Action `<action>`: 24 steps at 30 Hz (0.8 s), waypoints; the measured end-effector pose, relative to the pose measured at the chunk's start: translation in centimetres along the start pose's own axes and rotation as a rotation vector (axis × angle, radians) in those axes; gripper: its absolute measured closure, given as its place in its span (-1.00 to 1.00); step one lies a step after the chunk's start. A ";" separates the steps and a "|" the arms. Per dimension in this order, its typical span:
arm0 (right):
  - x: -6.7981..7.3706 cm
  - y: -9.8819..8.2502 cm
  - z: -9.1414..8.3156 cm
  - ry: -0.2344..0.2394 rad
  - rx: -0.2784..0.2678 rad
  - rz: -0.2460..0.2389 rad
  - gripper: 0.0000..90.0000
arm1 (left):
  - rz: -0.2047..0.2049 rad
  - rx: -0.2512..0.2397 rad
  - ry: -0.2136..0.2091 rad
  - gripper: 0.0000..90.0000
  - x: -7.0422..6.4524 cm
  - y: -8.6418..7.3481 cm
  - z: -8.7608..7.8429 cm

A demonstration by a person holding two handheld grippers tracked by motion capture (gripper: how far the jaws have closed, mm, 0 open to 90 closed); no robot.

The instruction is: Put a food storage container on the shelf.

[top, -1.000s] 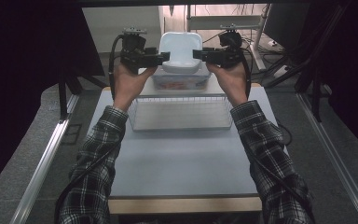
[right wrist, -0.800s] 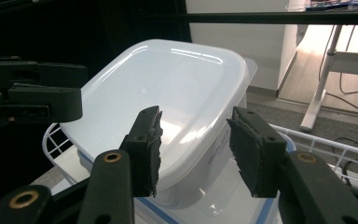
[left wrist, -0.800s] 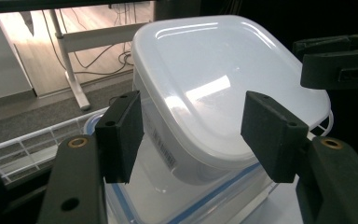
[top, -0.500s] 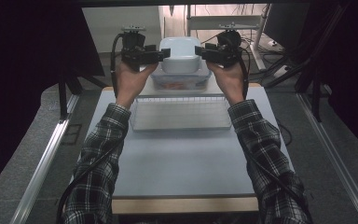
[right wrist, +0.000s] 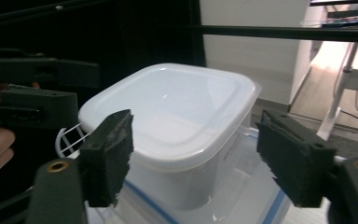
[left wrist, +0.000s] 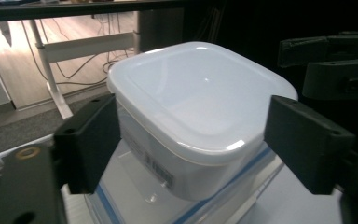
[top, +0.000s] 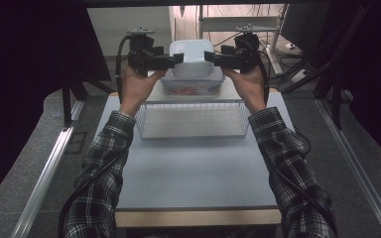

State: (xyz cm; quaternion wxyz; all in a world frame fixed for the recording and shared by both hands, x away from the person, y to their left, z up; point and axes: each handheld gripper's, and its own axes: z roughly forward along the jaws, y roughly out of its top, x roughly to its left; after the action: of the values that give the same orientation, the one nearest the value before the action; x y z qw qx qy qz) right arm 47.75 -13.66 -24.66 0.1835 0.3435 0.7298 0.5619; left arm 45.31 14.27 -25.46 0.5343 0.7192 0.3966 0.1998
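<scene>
High view, white lidded tub (top: 192, 58) upright, squarish, left gripper (top: 178, 59) and right gripper (top: 209, 56) just spread, flanking it

White tub (top: 192, 58) between the fingers of left gripper (top: 178, 59) and right gripper (top: 209, 57), jaws just opening, wire basket (top: 193, 120) below on worktop (top: 193, 173).

From above, my hands hide the lower box (top: 192, 88) ends, and its contents blur to reddish smears. In my left gripper view, the label (left wrist: 154, 164) on the white tub (left wrist: 200, 107) is unreadable
</scene>
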 end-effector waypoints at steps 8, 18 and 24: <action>-0.1 -1.6 -1.2 0.062 -0.007 -0.023 -0.68 | 0.050 0.005 -0.043 -0.79 -1.1 -0.9 -1.0; 0.2 -3.3 -2.5 0.096 -0.002 -0.055 -0.77 | 0.081 -0.018 -0.072 -0.86 -1.8 -2.9 -2.1; 0.8 -4.6 -3.0 0.119 0.012 -0.064 -0.80 | 0.110 -0.039 -0.077 -0.87 -2.0 -4.8 -3.0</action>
State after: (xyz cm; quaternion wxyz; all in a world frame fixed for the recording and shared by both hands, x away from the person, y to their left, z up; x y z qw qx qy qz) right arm 43.88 -15.80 -28.05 0.1555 0.2870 0.7534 0.5709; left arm 40.23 15.07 -28.62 0.5514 0.7363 0.3318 0.2088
